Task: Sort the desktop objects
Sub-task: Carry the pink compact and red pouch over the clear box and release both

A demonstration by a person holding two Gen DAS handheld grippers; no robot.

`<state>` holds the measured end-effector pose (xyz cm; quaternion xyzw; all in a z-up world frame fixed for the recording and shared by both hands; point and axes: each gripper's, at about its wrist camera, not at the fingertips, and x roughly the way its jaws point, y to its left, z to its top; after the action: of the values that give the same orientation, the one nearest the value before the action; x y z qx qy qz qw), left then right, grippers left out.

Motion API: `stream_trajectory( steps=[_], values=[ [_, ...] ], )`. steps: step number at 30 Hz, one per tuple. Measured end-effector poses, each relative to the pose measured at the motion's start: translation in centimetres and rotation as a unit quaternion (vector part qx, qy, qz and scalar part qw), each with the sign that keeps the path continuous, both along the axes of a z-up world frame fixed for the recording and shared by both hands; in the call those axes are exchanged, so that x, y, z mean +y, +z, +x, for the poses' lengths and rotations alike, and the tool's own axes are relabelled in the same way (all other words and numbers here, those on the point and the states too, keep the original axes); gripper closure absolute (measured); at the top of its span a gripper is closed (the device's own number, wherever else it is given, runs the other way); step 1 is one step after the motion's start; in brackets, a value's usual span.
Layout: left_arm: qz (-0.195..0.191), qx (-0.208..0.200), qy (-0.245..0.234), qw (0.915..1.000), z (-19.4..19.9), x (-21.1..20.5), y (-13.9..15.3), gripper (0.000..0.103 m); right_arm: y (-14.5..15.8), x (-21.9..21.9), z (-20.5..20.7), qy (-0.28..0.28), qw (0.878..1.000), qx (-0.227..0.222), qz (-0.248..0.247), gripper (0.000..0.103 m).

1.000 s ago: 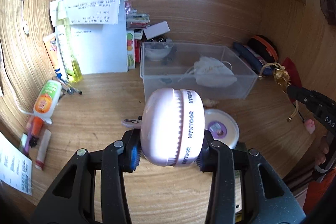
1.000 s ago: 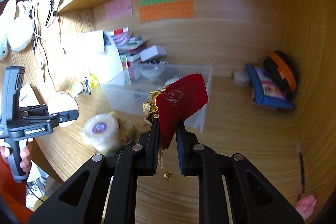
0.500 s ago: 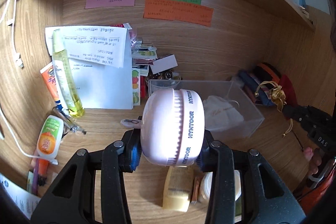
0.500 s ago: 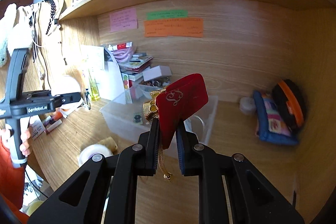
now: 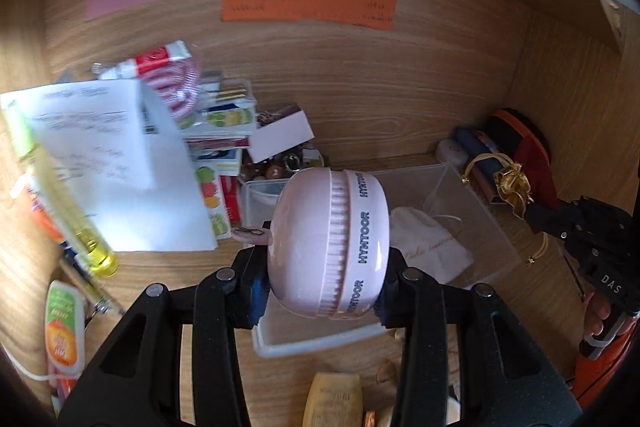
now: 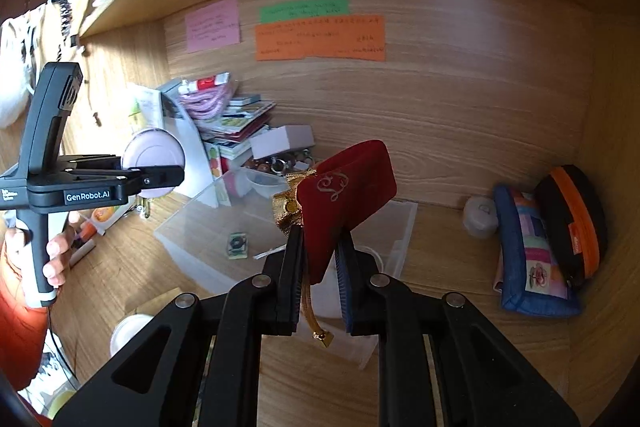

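My left gripper (image 5: 326, 279) is shut on a round pale-pink case (image 5: 330, 243) marked HYNTOOR, held in the air over the near end of a clear plastic bin (image 5: 476, 211). It also shows in the right wrist view (image 6: 154, 157). My right gripper (image 6: 320, 267) is shut on a dark red velvet pouch (image 6: 348, 187) with gold trim and a gold cord, held above the same bin (image 6: 256, 207). A white cloth bag (image 5: 428, 247) lies inside the bin.
A white paper sheet (image 5: 112, 167), a yellow bottle (image 5: 60, 195) and a stack of books (image 5: 224, 131) stand at the back left. A blue pouch (image 6: 528, 251) and an orange-black case (image 6: 572, 215) lie against the right wall. A shelf hangs overhead.
Both grippers have risen and moved forward toward the back wall, and now sit above the clear bin. Each still holds its object.
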<state>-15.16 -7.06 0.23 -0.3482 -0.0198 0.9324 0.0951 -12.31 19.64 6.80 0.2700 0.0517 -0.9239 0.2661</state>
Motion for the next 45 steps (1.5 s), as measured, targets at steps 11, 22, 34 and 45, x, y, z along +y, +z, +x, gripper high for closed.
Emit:
stream_trajectory(
  steps=[11, 22, 34, 45],
  values=[
    [-0.005, -0.049, -0.013, 0.9987, -5.8, 1.3, -2.1, 0.062, -1.5, -0.6, -4.4, 0.017, 0.998, -0.059, -0.004, 0.089],
    [-0.047, -0.077, -0.004, 0.9959, -8.1, 1.5, -5.0, 0.062, -2.9, -5.9, -6.4, 0.077, 0.992, -0.092, 0.024, 0.089],
    [-0.104, -0.08, -0.003, 0.9914, -8.2, 2.4, -6.6, 0.062, -6.5, -10.4, -7.5, 0.064, 0.986, -0.098, 0.115, 0.088],
    [-0.133, -0.087, -0.001, 0.9873, -7.7, 2.9, -7.3, 0.062, -7.6, -10.4, -8.0, 0.058, 0.984, -0.091, 0.14, 0.081]
  ],
)
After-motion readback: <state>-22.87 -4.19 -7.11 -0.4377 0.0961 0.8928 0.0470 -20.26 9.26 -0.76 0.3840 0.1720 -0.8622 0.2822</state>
